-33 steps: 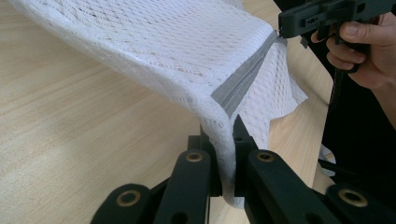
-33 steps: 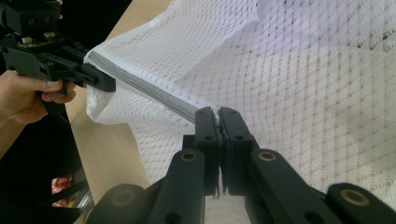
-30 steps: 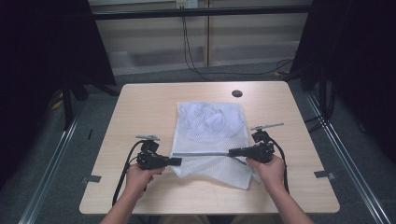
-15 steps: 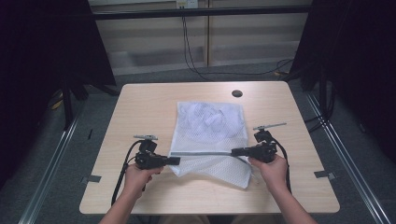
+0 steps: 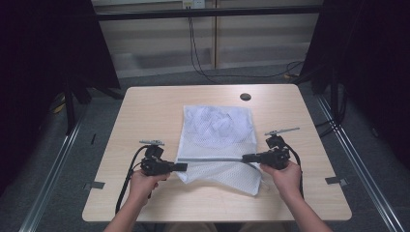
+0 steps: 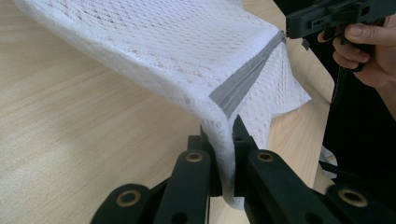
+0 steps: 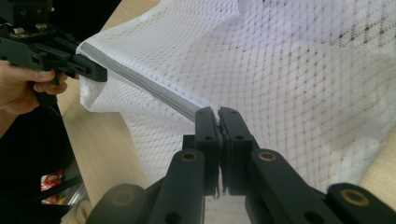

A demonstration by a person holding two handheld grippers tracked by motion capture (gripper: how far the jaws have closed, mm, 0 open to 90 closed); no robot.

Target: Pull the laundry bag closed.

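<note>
zipper-tensioning step: left claw point(image 5: 183, 167) pinches one end of the grey zipper point(image 5: 210, 159), right claw point(image 5: 245, 157) the other, on the white mesh bag point(image 5: 217, 130) lying mid-desk point(image 5: 145, 111). next move likely calls for drawing the slider along while one end stays anchored.

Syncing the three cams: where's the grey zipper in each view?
High view: zipper runs level across the mesh bag, between the left claw and right claw.
Left gripper view: from centre up to the upper right.
Right gripper view: from upper left down to centre.
Shared landmark: the light wood table.
</note>
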